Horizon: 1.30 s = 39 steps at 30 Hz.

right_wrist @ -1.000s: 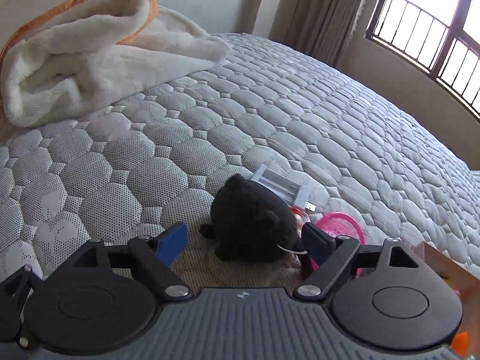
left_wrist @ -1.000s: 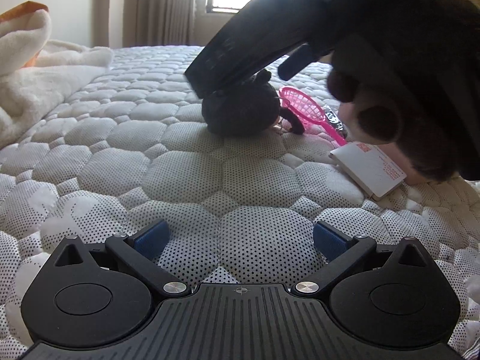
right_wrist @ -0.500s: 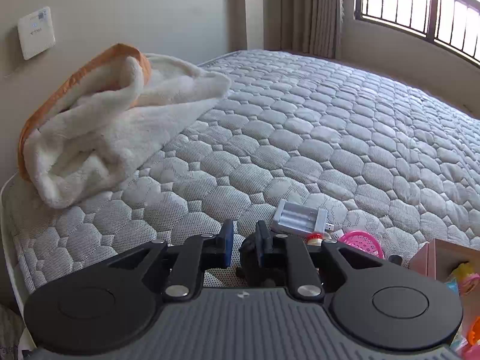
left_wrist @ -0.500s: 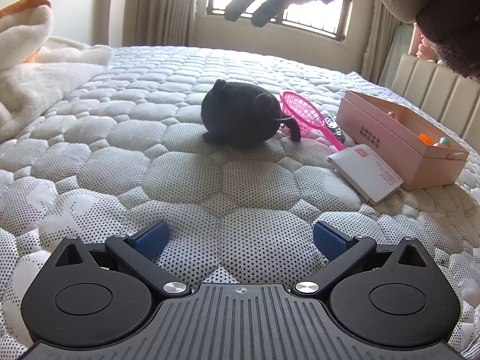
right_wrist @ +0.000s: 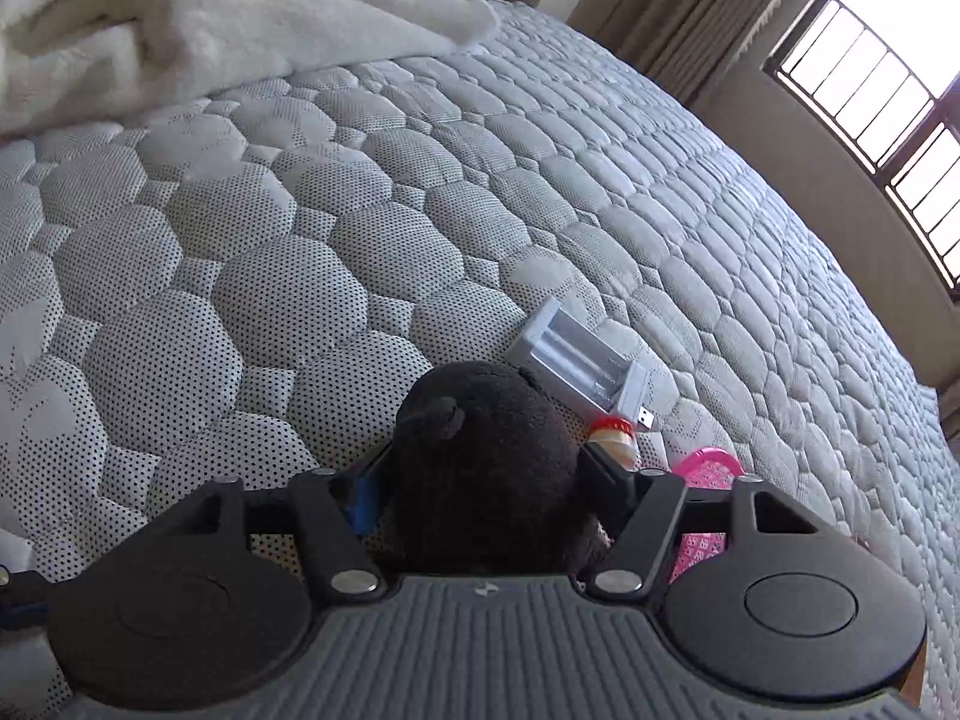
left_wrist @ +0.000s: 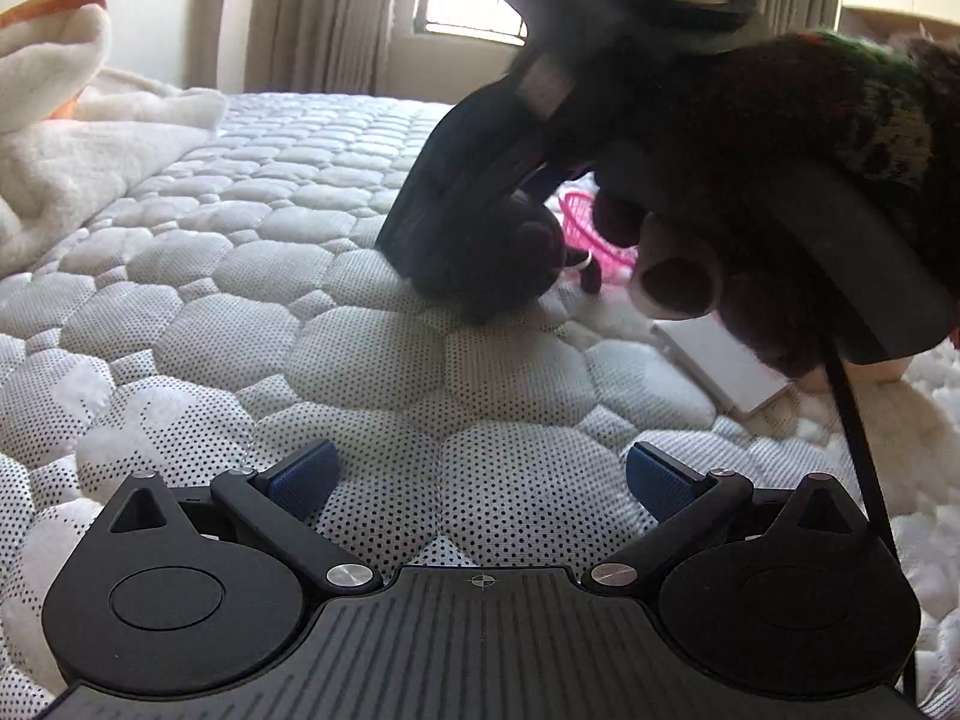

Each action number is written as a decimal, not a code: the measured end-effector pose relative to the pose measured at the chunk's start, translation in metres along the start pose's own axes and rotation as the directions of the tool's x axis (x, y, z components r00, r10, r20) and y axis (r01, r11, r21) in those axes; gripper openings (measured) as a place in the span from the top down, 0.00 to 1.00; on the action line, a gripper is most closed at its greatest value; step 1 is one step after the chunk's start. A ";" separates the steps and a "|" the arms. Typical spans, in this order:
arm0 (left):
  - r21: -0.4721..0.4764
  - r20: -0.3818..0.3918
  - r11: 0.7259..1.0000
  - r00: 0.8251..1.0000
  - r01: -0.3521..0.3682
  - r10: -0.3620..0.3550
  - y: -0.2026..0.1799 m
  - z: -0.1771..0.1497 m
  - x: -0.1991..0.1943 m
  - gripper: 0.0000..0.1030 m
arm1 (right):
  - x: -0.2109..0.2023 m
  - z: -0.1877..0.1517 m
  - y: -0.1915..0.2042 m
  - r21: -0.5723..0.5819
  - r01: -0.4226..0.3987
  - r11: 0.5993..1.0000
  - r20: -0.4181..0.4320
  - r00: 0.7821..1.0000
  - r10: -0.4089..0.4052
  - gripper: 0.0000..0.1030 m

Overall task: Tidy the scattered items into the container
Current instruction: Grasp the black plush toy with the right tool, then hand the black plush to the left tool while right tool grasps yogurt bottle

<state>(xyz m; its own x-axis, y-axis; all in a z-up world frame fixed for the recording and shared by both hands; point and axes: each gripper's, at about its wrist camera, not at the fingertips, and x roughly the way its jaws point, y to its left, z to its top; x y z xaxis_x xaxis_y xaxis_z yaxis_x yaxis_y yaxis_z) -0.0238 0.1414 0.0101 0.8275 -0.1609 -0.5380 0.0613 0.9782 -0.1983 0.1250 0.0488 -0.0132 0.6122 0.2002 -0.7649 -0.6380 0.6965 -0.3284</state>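
Straddling the black plush (right_wrist: 486,456) on the mattress (right_wrist: 288,276), with right gripper (right_wrist: 480,480) jaws opening, pads at its flanks; firm grip not confirmed. Likely soft, light, compressible, non-fragile; best taken across the body's widest part, squeezing well in. Bottle (right_wrist: 613,432) and charger (right_wrist: 585,360) just beside; box out of view. Left gripper (left_wrist: 477,480) wide open, empty.
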 end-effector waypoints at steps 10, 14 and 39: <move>0.189 0.258 0.977 0.965 -0.099 0.048 -0.006 -0.007 -0.044 0.00 | -0.077 -0.022 -0.028 0.367 -0.461 0.808 0.029 0.874 0.486 0.26; 0.173 0.248 0.980 0.967 -0.102 0.057 -0.003 -0.006 -0.040 0.00 | -0.076 -0.015 -0.047 0.369 -0.394 0.842 0.082 0.916 0.393 0.24; 0.072 0.128 0.995 0.990 -0.074 0.065 0.013 -0.003 -0.031 0.00 | -0.052 -0.049 -0.055 0.279 -0.087 0.956 0.097 0.993 0.062 0.76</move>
<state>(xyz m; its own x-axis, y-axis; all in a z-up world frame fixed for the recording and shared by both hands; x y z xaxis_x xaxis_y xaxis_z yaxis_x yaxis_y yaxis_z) -0.0503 0.1590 0.0219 0.8943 -0.0792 -0.4405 0.0397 0.9944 -0.0983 0.1053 -0.0333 0.0176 0.6136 0.3088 -0.7267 -0.5331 0.8410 -0.0927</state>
